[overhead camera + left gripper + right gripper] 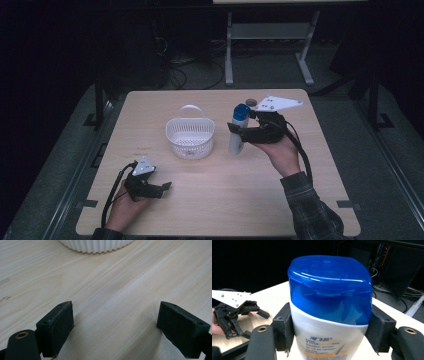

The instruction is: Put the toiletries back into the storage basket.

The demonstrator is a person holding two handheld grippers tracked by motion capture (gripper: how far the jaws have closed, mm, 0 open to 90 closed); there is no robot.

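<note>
**Bottle clamped beside the basket, left tool idle**

While my right gripper (239, 131) squeezes the white bottle (235, 140) just under its blue cap (329, 287), the bottle stands upright just to the right of the white basket (190, 137), not touching it. Whether its base rests on the table (225, 200) I cannot tell from the high view.

Room: bare wood lies all around the basket, widest on my near side. The far table edge lies well behind the basket. A small dark round thing (251, 102) sits behind and right of the basket, near the bottle cap.

My left gripper (162, 188) lies low toward the near-left of the basket, well apart from it, jaws spread with nothing between them.

Views: the right gripper view shows both pads (284, 330) pressed to the bottle's sides and printed lettering on the label. The left gripper view shows the gap between pads (60, 327) over bare wood grain, with the basket's ribbed wall (96, 246) ahead.
</note>
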